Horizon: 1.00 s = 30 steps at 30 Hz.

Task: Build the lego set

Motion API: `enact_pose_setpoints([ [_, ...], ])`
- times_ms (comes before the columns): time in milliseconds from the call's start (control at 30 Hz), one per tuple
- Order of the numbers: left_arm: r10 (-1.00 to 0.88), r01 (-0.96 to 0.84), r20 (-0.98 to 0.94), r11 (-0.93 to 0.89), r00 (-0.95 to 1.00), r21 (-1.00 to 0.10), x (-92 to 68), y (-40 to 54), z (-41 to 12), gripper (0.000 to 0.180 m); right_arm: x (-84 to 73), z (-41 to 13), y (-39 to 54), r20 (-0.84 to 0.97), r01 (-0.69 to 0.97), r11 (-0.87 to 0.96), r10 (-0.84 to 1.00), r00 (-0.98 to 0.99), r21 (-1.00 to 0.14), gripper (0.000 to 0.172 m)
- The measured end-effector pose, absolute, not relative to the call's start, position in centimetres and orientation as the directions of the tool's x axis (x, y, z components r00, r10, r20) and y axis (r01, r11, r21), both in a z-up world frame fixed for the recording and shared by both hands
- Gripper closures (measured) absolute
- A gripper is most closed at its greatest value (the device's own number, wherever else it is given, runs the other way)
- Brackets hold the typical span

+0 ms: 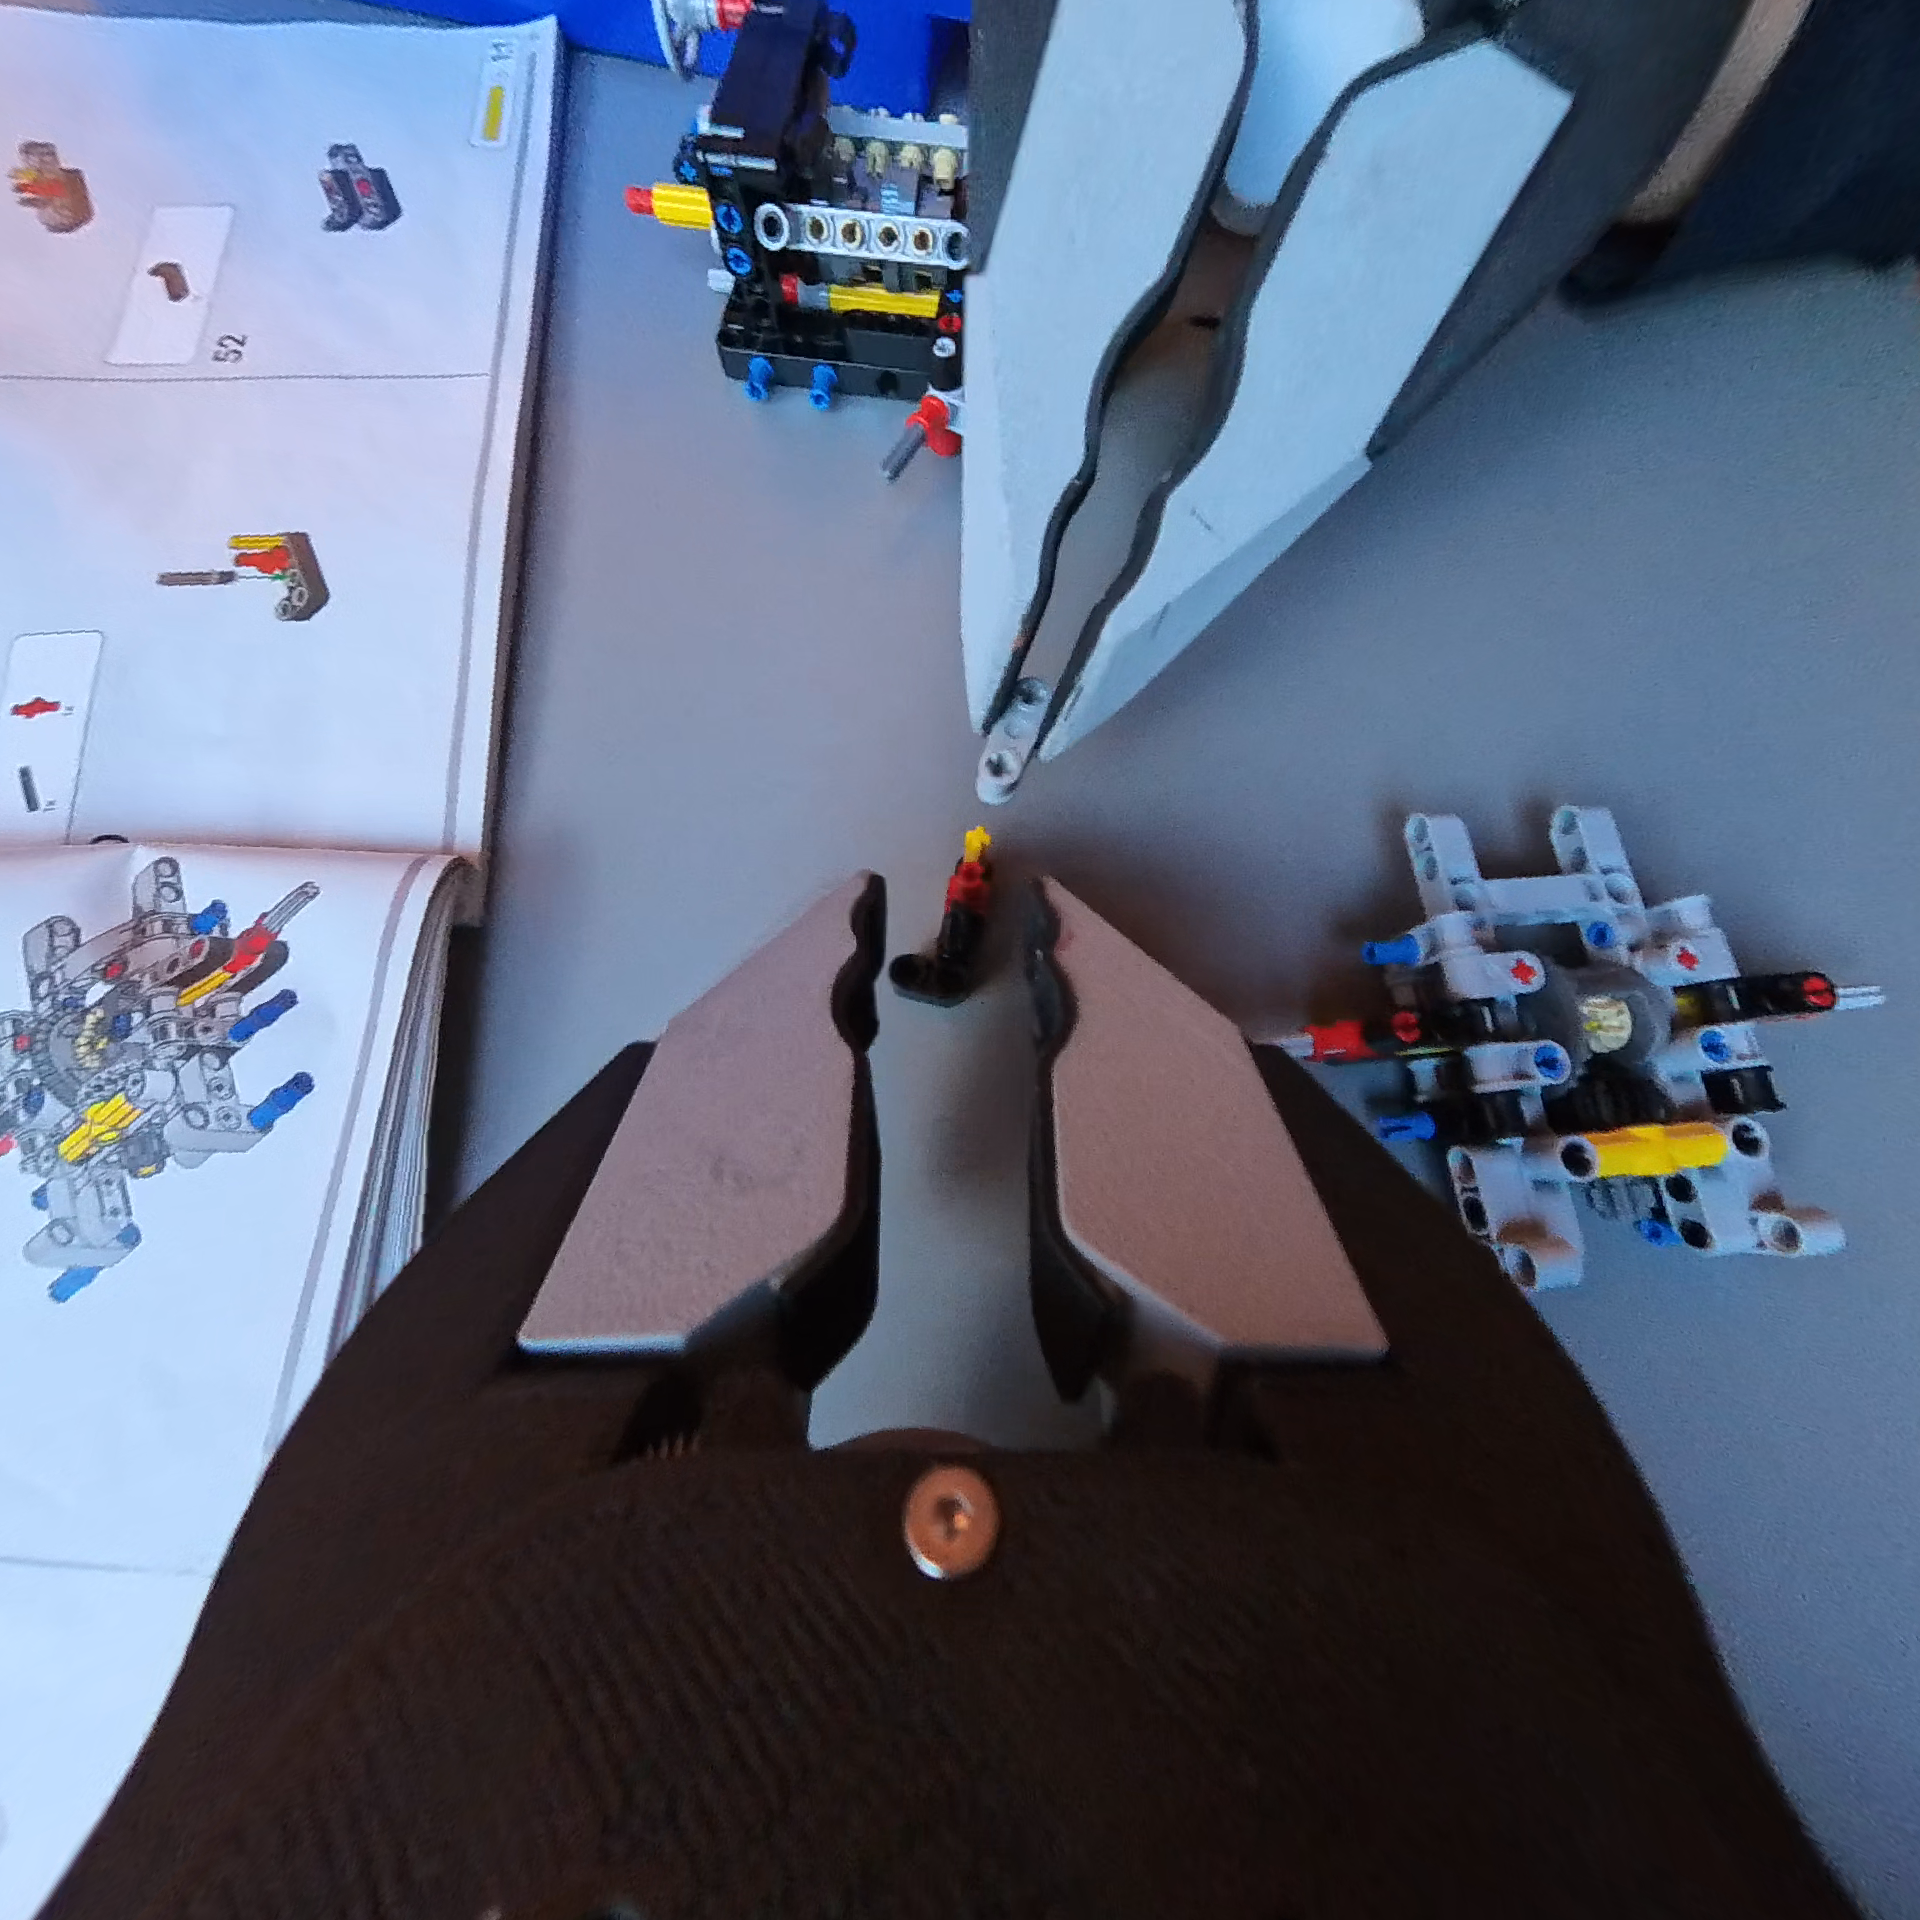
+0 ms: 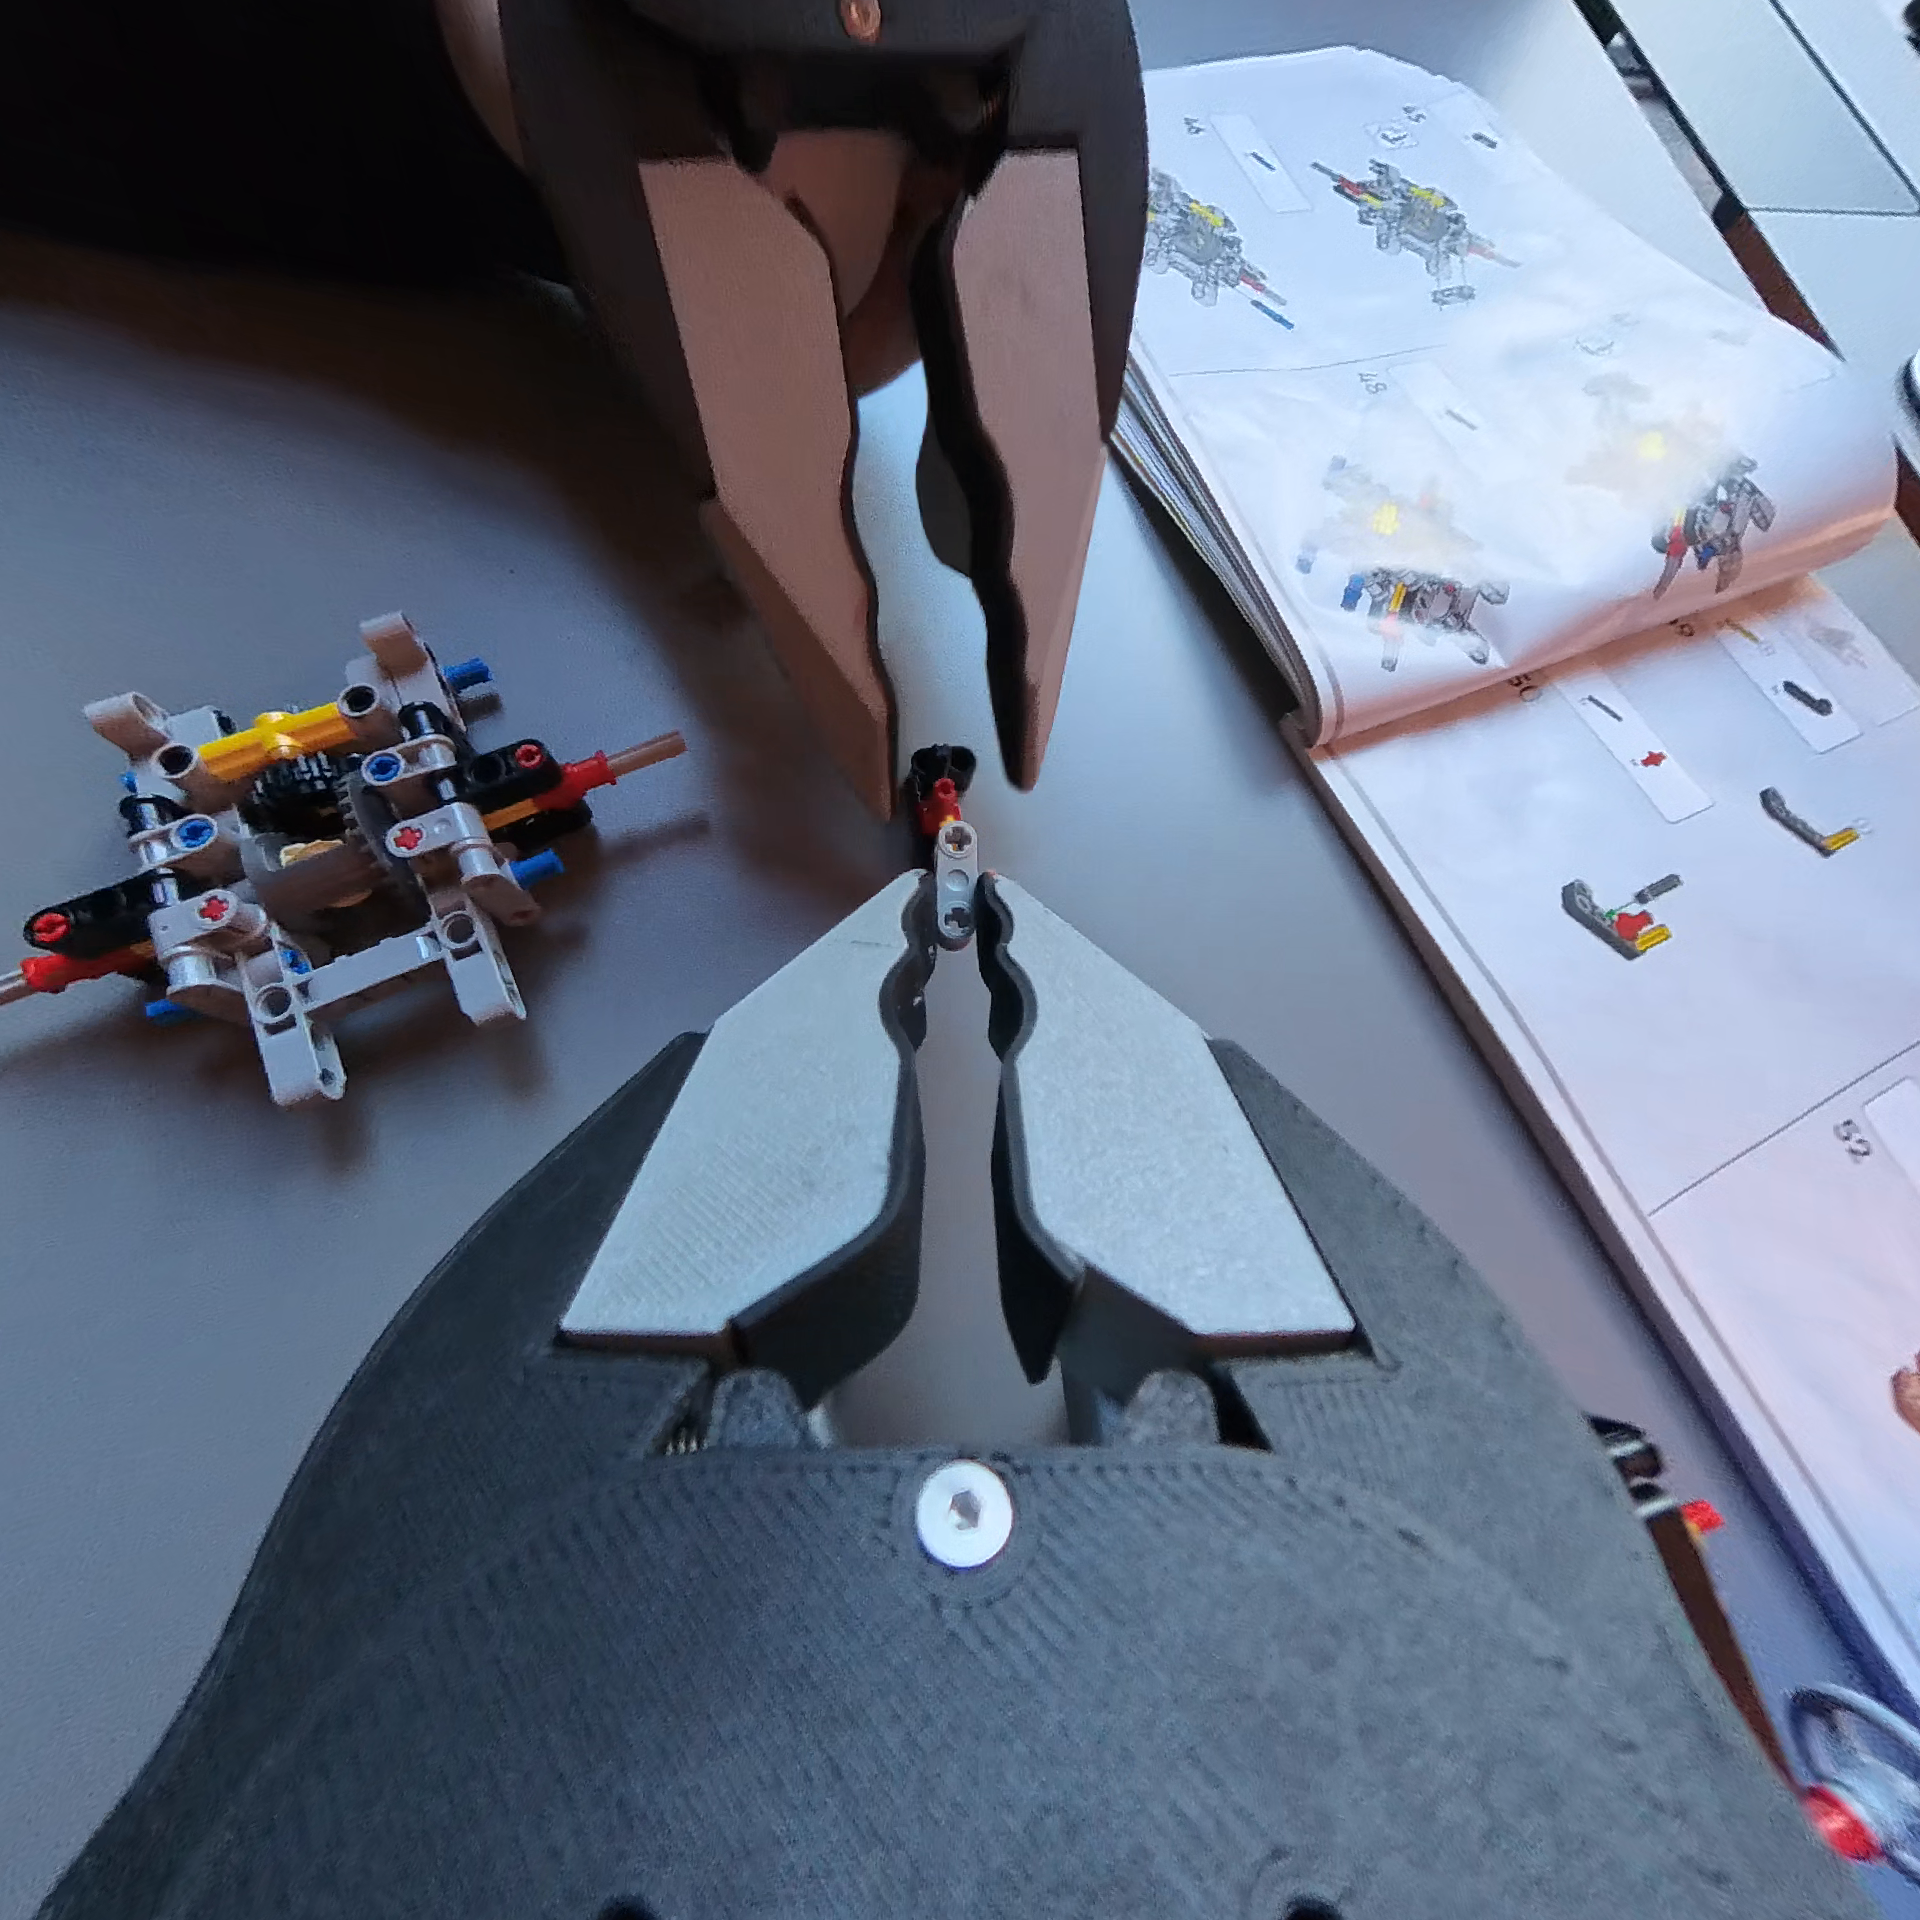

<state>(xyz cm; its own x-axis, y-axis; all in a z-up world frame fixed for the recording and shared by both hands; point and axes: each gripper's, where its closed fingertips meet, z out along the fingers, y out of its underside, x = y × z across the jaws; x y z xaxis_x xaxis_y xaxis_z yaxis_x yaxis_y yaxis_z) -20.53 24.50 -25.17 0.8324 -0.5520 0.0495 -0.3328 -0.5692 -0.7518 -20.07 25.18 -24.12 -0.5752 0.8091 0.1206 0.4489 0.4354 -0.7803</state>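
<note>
My left gripper [image 1: 956,891] is open just above the grey table [image 1: 727,675]. A small black angled brick piece [image 1: 948,961] with a red and yellow pin on top stands between its fingers, and neither pad presses on it. The right wrist view shows the same piece [image 2: 940,774] close to one finger of the left gripper [image 2: 954,795], with a gap to the other. My right gripper [image 2: 954,885] is shut on a small grey beam with holes [image 2: 956,873]. It holds the beam [image 1: 1006,753] just beyond the piece's yellow tip.
An open instruction booklet [image 1: 260,520] lies to the left, and shows at the right in the right wrist view [image 2: 1610,831]. A grey brick assembly [image 1: 1590,1049] lies on the table beside the grippers. A black brick assembly [image 1: 831,239] stands farther back.
</note>
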Motion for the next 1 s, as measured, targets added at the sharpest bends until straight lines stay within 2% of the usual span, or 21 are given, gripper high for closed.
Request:
enact_pose_setpoints([
  [133, -0.563, -0.340, 0.046, -0.561, 0.825, -0.755, -20.4, 24.5, -25.3, 0.165, -20.1, -23.9, 24.9, 0.131, 0.464, 0.471, 0.793, -0.594, -0.750, 0.168],
  [233, -0.559, -0.333, 0.038, -0.545, 0.828, -0.770, -20.4, 24.7, -24.9, 0.163, -20.6, -23.6, 24.5, 0.138, 0.459, 0.492, 0.779, -0.612, -0.740, 0.168],
  [433, -0.587, -0.305, 0.023, -0.453, 0.809, -0.837, -19.6, 24.7, -22.6, 0.175, -20.5, -22.4, 23.9, 0.142, 0.419, 0.484, 0.767, -0.625, -0.768, 0.168],
  [700, -0.623, -0.361, -0.016, -0.432, 0.782, -0.826, -19.0, 24.2, -23.0, 0.176, -19.8, -22.8, 23.5, 0.132, 0.402, 0.500, 0.737, -0.663, -0.767, 0.167],
  [1000, -0.633, -0.371, -0.023, -0.422, 0.773, -0.827, -18.5, 24.0, -22.8, 0.177, -18.8, -22.9, 23.7, 0.221, 0.328, 0.608, 0.653, -0.724, -0.723, 0.167],
])
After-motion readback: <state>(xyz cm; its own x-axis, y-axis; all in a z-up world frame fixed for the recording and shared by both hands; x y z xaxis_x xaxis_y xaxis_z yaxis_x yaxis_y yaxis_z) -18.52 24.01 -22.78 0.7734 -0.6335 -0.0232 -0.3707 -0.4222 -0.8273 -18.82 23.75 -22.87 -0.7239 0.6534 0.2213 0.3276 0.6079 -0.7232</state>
